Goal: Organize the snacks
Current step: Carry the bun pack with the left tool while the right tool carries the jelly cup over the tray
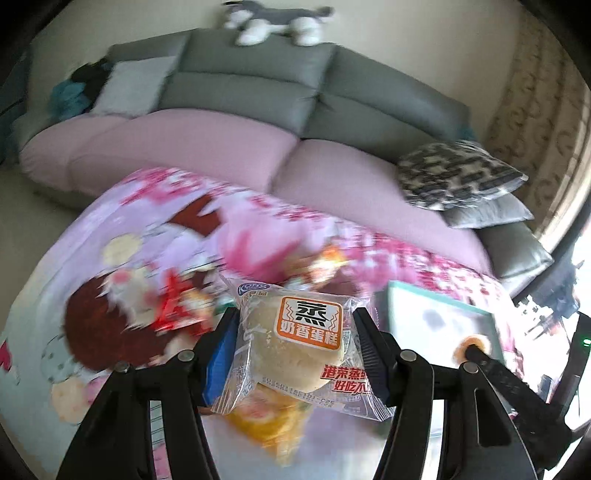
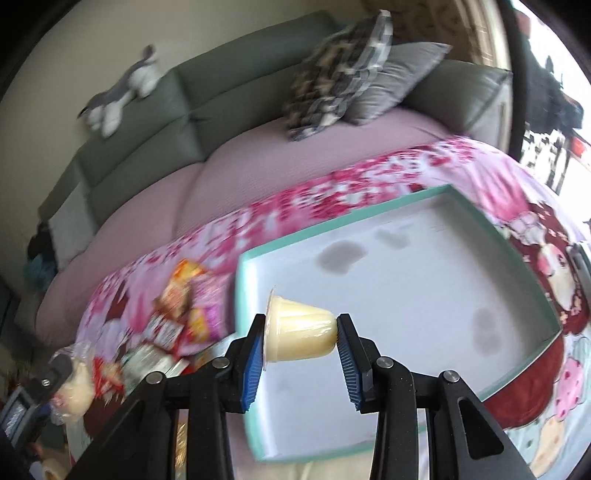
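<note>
We hold the left gripper [image 1: 295,350] over the worktop, its jaws clenched on a cake [image 1: 295,347] in a clear wrapper with an orange label. The pads press the wrapper's two sides, and the cake hangs clear above the cartoon cloth [image 1: 122,236] that covers the worktop. Just under it lies an orange packet [image 1: 266,421], blurred. A red packet [image 1: 177,314] lies to the left on the cloth, and more snacks [image 1: 317,262] sit a little farther off, too smeared to name.

Our right gripper [image 2: 300,334] has its jaws clamped on a pale yellow jelly cup [image 2: 299,330], which lies sideways between the pads: the lid rim is against the left pad and the narrow base against the right. The cup hangs over the near left part of a teal-rimmed tray [image 2: 332,225], whose white floor carries a few grey smudges. To the left of the tray a heap of packets [image 2: 177,314] lies on the cloth. At the far left of that view the left gripper [image 2: 55,373] shows with its cake [image 2: 77,387].

Beyond the worktop stands a sofa [image 1: 236,85] with a pink seat cover, a patterned cushion [image 1: 458,173] at its right end and a plush dog [image 1: 273,22] along its back.
</note>
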`<state>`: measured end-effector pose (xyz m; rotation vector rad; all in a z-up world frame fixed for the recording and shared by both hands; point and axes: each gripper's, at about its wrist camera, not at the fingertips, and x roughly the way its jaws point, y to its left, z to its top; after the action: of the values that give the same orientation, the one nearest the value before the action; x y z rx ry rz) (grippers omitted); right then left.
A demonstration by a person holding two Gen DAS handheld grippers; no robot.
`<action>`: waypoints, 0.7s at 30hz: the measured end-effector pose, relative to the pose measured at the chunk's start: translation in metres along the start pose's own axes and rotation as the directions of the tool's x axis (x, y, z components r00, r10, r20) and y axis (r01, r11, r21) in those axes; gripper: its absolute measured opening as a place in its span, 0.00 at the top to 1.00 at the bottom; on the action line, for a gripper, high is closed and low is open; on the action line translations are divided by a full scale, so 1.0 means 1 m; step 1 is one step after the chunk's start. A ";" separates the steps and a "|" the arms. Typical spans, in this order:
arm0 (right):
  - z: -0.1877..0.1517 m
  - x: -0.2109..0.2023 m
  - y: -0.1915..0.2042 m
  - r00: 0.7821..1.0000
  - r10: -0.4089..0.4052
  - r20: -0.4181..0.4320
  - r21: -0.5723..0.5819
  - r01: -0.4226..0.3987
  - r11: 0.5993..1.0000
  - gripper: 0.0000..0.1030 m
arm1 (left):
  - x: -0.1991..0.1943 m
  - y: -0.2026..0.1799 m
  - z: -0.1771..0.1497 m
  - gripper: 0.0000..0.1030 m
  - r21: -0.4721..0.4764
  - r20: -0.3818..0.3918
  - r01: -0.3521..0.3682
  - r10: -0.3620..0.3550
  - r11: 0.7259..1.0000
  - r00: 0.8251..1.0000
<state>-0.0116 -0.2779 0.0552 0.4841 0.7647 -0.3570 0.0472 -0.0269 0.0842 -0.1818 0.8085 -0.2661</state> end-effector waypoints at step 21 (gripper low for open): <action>0.032 0.045 -0.117 0.982 -0.172 0.084 0.117 0.161 0.980 0.61 | 0.122 -0.147 -0.019 0.39 0.177 -0.102 0.136 -0.119 0.975 0.988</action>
<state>-0.0180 -0.3984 0.0089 0.5043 0.6983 -0.5767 0.0895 -0.2044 0.0253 -0.0478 0.8591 -0.4709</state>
